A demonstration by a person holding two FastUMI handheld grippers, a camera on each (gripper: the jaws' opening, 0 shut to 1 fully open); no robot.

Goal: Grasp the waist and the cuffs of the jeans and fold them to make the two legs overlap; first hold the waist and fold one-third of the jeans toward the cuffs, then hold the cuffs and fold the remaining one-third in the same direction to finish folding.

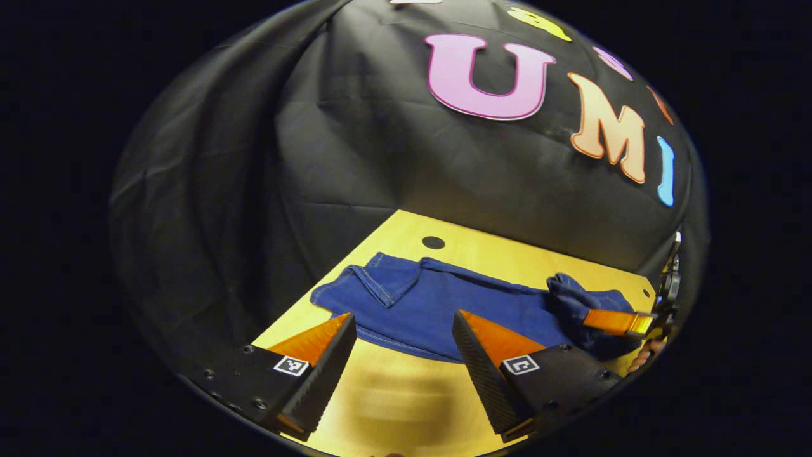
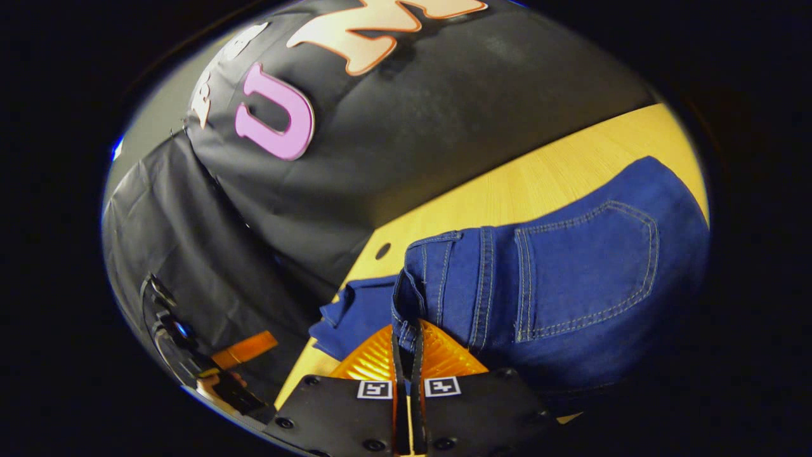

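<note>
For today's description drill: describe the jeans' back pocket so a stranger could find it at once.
Start at the yellow table; blue jeans lie across it. By the waist held in the right gripper sits the pocket, a patch outlined in pale double stitching.

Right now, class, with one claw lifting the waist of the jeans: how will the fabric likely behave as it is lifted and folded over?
Likely floppy: the jeans bunch and droop where the right claw pinches the waist. Probably heavy enough to stay put: the rest lies flat on the table. Slipping seems unlikely, since the stitched waistband gives a thick edge to hold.
</note>
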